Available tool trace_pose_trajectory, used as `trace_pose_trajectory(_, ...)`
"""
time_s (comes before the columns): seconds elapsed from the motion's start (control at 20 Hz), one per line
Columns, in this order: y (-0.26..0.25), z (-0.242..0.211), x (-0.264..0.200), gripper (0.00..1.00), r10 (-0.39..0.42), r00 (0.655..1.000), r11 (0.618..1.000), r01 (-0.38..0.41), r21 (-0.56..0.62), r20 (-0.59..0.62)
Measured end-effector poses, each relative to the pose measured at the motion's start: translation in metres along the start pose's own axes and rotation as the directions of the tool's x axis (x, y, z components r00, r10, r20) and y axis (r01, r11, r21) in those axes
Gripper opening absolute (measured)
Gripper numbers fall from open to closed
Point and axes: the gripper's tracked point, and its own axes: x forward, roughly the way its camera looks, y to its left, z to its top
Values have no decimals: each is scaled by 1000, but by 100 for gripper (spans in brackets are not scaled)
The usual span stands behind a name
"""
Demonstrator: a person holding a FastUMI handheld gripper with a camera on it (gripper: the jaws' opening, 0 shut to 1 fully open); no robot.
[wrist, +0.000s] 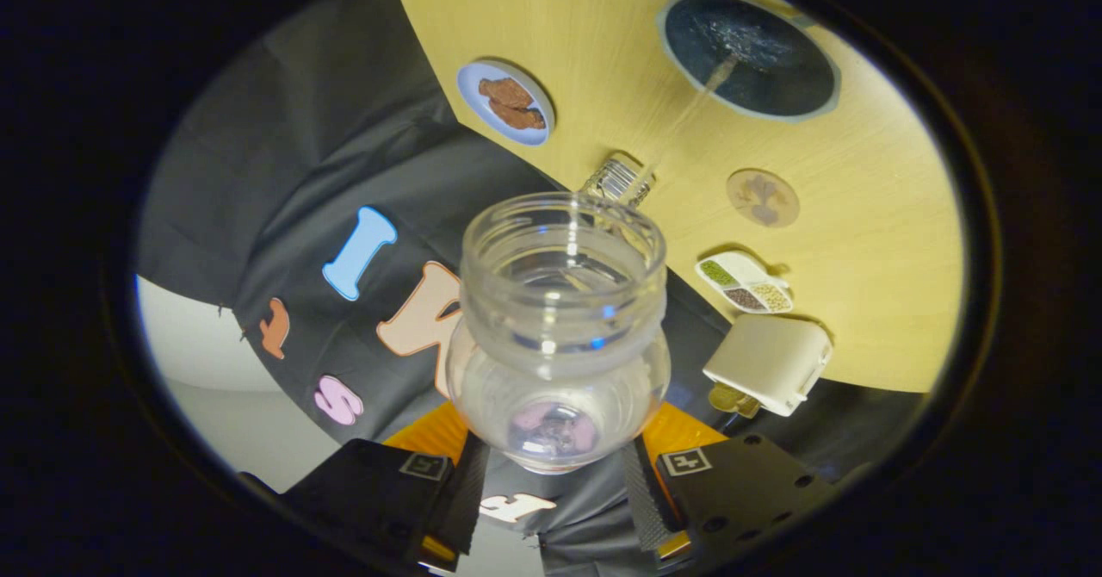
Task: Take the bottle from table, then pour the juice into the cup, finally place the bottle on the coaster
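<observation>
I see the table (861, 241) tilted across the far side of my view, its pale wood top carrying everything else. Largest on it is the cup (747, 56), a dark round mouth with a light rim, well beyond the fingers; a thin stream of juice (689, 116) falls into it and splashes inside. Closest to me is the bottle (564, 327) — clear, tipped so its open neck points away toward the table. My gripper (555, 474) is clamped on it, both fingers pressing the bottle's base from either side. A white box (769, 362) sits at the table's near edge, just beside the bottle. Further off lies a blue plate (469, 86) with brown pieces on it. Near the box rests a small divided dish (747, 284) of grains. Between that dish and the cup lies the coaster (763, 198) — round, bare, flat on the wood.
</observation>
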Motion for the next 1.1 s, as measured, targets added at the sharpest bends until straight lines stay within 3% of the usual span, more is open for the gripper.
trace_pose_trajectory(0.4, 9, -2, -5, 75, 50, 999, 998, -50, 34, 1)
trace_pose_trajectory(0.75, -1, -6, -4, 75, 46, 999, 999, -46, -20, 6)
trace_pose_trajectory(0.95, -39, -3, -2, 75, -84, 996, 976, 90, -201, 35)
trace_pose_trajectory(1.1, -75, 7, -7, 75, -207, 974, 896, 228, -381, 96)
